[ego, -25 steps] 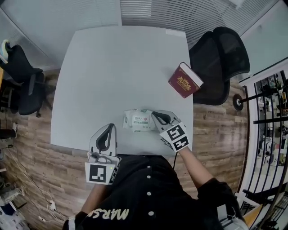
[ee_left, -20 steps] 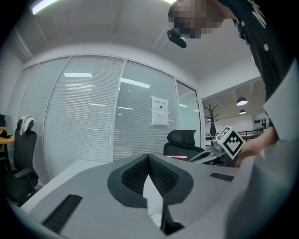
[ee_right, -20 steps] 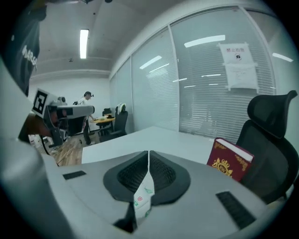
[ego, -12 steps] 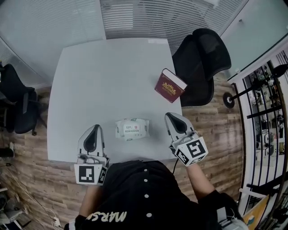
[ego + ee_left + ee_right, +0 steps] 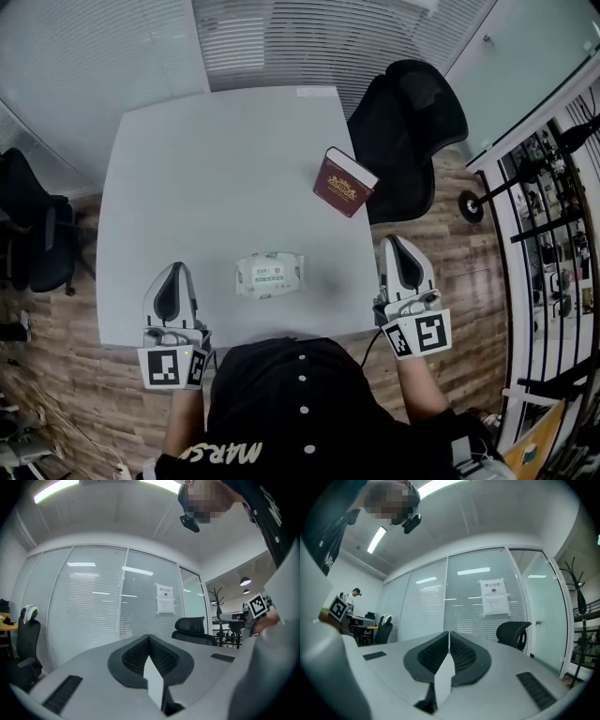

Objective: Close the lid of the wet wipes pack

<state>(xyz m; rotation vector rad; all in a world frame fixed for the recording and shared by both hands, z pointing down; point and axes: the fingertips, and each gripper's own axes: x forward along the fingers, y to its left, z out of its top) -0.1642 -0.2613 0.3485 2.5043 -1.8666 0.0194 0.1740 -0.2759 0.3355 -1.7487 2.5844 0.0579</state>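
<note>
1. Currently, nearest the person, the left hand-held gripper (image 5: 172, 272) is hanging over the near-left corner of the tabletop (image 5: 216, 169), with its jaws pressing together on nothing.
2. On the other side, the right hand-held gripper (image 5: 397, 246) is hovering just beside the tabletop's near-right edge, its jaws likewise pressing together and gripping nothing.
3. Between them and a little further in, the wet wipes pack (image 5: 270, 275) is lying flat on the tabletop, apart from both grippers. Its lid is looking flush with the top, though it is too small to be sure.
4. Further back, a dark red book (image 5: 341, 184) is sitting near the right edge, with a black chair (image 5: 412, 122) standing beyond it.
5. By my judgement, the closing step is looking finished, with both hands standing clear. A next move is calling for little, perhaps a light downward press on the lid with the jaws together, should it not be seated.
</note>
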